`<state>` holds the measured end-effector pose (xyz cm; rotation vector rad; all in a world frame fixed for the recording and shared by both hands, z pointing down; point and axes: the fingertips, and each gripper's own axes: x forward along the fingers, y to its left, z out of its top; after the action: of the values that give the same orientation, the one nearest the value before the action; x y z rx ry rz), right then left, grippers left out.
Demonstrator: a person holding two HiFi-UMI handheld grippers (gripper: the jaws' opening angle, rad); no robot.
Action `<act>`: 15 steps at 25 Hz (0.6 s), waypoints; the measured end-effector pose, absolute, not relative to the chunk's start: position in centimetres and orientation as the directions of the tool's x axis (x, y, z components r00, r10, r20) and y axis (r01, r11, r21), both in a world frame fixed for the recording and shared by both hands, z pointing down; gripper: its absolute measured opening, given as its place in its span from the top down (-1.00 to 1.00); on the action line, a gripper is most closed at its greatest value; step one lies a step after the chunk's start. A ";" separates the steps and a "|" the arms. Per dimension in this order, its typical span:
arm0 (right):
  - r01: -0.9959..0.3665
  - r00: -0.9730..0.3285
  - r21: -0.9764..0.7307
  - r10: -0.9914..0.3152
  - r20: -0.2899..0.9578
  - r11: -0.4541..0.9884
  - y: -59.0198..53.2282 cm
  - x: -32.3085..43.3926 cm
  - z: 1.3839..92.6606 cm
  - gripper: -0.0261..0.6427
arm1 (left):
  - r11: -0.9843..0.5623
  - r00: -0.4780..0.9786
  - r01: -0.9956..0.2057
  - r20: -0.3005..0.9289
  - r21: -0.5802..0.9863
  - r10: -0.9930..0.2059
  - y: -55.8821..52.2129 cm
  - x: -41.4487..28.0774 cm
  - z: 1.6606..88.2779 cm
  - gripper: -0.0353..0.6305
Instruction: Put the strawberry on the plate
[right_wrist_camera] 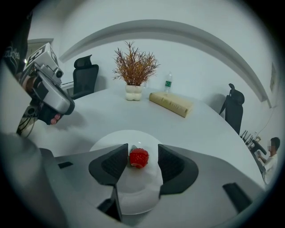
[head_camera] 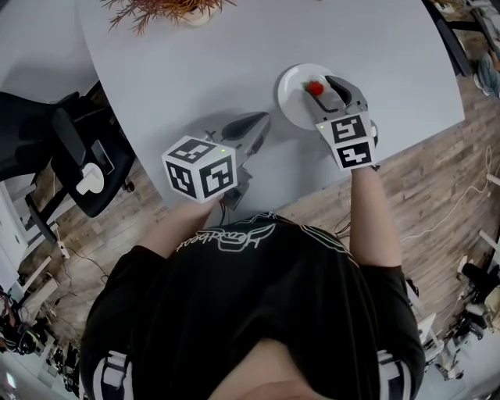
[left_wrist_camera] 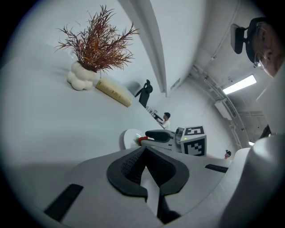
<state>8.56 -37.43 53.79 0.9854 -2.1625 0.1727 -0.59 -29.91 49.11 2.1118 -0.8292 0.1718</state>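
Note:
A red strawberry [head_camera: 315, 87] [right_wrist_camera: 139, 157] lies on the small white plate [head_camera: 291, 98] [right_wrist_camera: 110, 140] near the table's right front edge. My right gripper [head_camera: 323, 84] [right_wrist_camera: 142, 150] hangs over the plate, open, with the strawberry between its jaws. The berry sits by the left pad, with a gap to the right one. My left gripper [head_camera: 256, 123] [left_wrist_camera: 145, 150] rests low over the table to the plate's left, shut and empty. From the left gripper view the plate [left_wrist_camera: 130, 138] and the strawberry [left_wrist_camera: 142, 140] show beyond its tips.
A dried plant in a white vase [head_camera: 168, 8] [right_wrist_camera: 133, 91] stands at the table's far side, with a tan book [right_wrist_camera: 171, 103] [left_wrist_camera: 113, 91] and a bottle [right_wrist_camera: 168, 82] near it. Black office chairs [head_camera: 70, 156] [right_wrist_camera: 234, 111] stand around the round white table [head_camera: 375, 47].

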 end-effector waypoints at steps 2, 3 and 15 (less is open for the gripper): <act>-0.699 -0.444 0.165 -0.604 0.662 0.695 -37.1 8.4 53.0 0.37 | -0.434 0.777 -0.609 0.388 0.664 -0.496 -29.9 -0.4 48.9 0.88; -0.698 -0.454 0.162 -0.606 0.654 0.698 -36.8 8.2 52.6 0.36 | -0.437 0.778 -0.607 0.385 0.664 -0.496 -29.9 -0.4 48.7 0.88; -0.711 -0.551 0.142 -0.671 0.495 0.689 -28.5 8.1 43.6 0.33 | -0.503 0.792 -0.587 0.319 0.634 -0.521 -27.0 1.1 44.4 0.88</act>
<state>8.14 -28.50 43.62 1.0608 -2.3776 0.1006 1.15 -26.97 44.35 2.2087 -0.8158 0.1102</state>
